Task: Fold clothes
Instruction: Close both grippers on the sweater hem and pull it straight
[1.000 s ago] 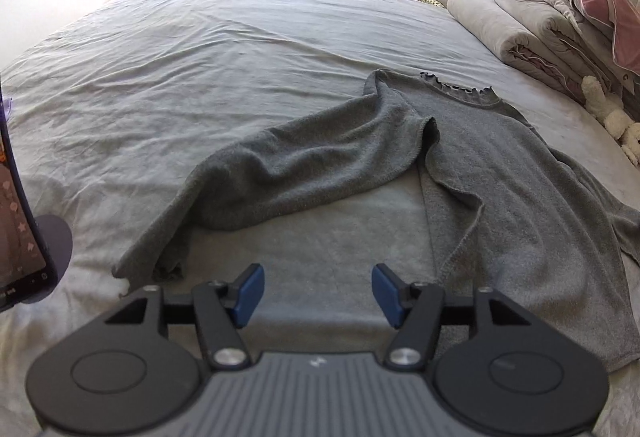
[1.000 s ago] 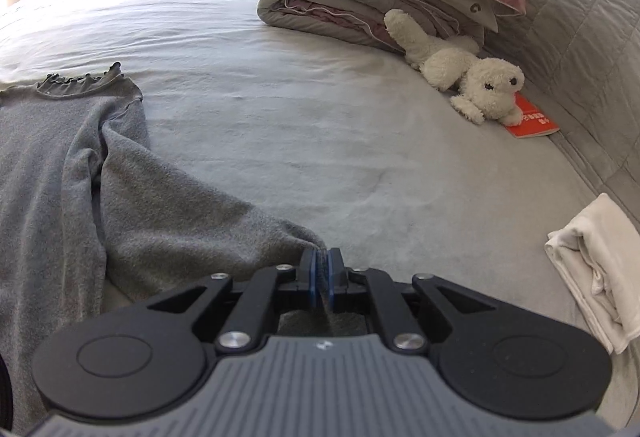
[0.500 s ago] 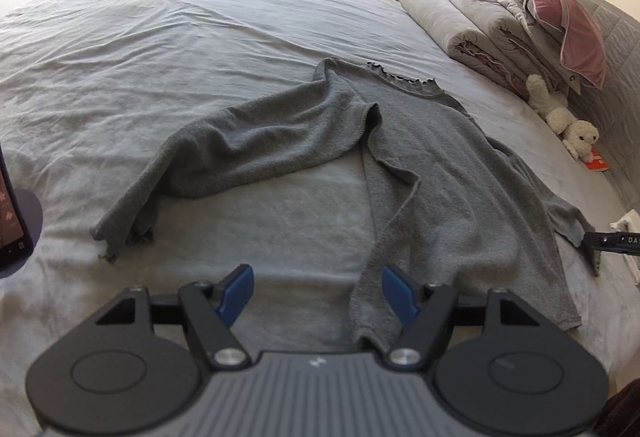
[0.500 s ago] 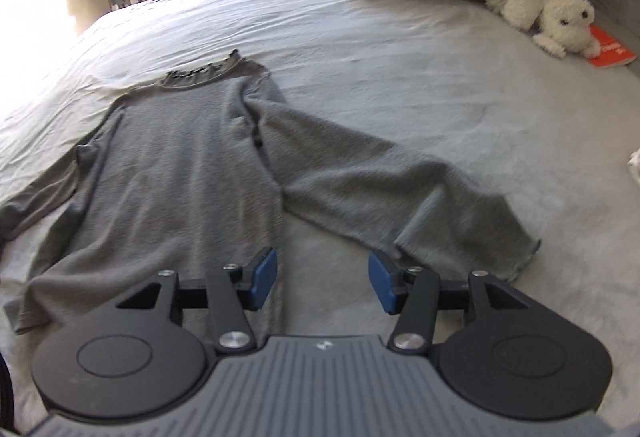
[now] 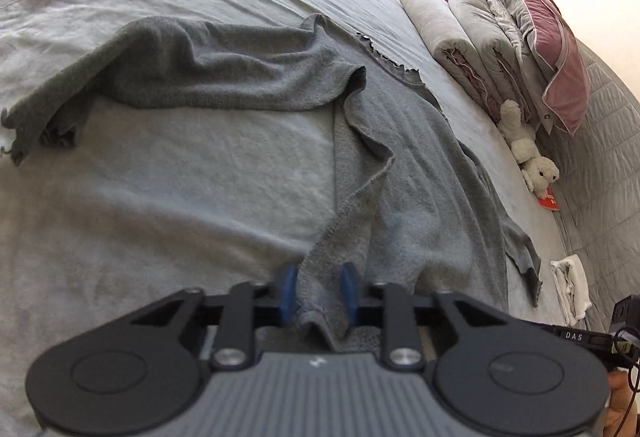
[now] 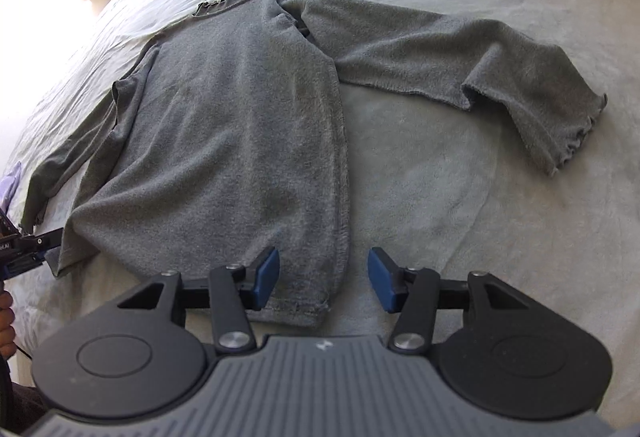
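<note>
On the grey bedsheet [image 6: 440, 197], the grey long-sleeved knit top with a frilled collar [image 6: 224, 117] lies spread flat, collar away from the grippers, both sleeves out to the sides.

Left gripper [image 5: 316, 295]: blue pads closed onto a bunched corner of the top's hem, which rises in a ridge from the sheet to the jaws. Fabric fills the gap between the pads.

Right gripper [image 6: 324, 279]: jaws wide apart, holding nothing, straddling the other hem corner of the top, pads just above or on the cloth; contact cannot be told.

Risks, as judged:
- Left grip takes a thick wad, not a clean edge; the knit may slip out under tension, or only one layer may come along.
- Right pads, if they shut off the corner, catch bedsheet with the hem.
- Uneven pull between the two corners would skew the top and drag the sleeves out of line.

Pose: both grippers low at the hem end of the top, pointing toward the collar, the left one rolled to one side.
</note>
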Motion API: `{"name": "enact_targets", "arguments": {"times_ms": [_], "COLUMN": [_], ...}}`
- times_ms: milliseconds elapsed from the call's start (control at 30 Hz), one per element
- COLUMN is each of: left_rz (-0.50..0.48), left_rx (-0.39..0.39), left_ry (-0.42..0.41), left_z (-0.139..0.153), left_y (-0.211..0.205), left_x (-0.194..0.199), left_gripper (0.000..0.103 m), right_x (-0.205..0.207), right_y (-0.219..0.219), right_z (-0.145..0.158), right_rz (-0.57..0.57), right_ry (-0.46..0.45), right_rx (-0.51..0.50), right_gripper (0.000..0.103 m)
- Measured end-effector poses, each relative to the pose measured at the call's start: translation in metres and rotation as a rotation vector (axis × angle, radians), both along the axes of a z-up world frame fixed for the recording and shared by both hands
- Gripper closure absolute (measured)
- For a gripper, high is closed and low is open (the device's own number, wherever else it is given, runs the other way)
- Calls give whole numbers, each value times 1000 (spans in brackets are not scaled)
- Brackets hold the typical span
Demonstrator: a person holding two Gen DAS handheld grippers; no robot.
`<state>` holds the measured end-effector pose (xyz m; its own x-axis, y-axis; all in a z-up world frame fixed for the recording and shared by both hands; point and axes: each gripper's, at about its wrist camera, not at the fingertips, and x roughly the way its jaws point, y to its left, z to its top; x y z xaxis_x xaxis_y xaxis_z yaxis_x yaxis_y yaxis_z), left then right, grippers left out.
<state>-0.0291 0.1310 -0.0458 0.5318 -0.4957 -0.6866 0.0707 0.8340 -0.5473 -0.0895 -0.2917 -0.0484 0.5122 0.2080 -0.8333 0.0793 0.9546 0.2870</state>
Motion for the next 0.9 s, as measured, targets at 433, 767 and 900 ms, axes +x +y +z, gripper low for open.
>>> {"name": "enact_targets", "arguments": {"times_ms": [433, 767, 900], "left_rz": [238, 192, 166], "left_rx": [89, -18, 6], "left_ry": [-10, 23, 37], "left_z": [9, -1, 8], "left_y": [18, 23, 18], "left_x": [-59, -58, -59], "left_gripper": [99, 82, 97], "right_x": [-13, -19, -17], "right_y": [-21, -23, -6], "right_z": [8, -3, 1], "right_rz": [-45, -30, 35], "right_ry": [-75, -34, -34], "right_rx": [29, 209, 126], "right_gripper": [95, 63, 95]}}
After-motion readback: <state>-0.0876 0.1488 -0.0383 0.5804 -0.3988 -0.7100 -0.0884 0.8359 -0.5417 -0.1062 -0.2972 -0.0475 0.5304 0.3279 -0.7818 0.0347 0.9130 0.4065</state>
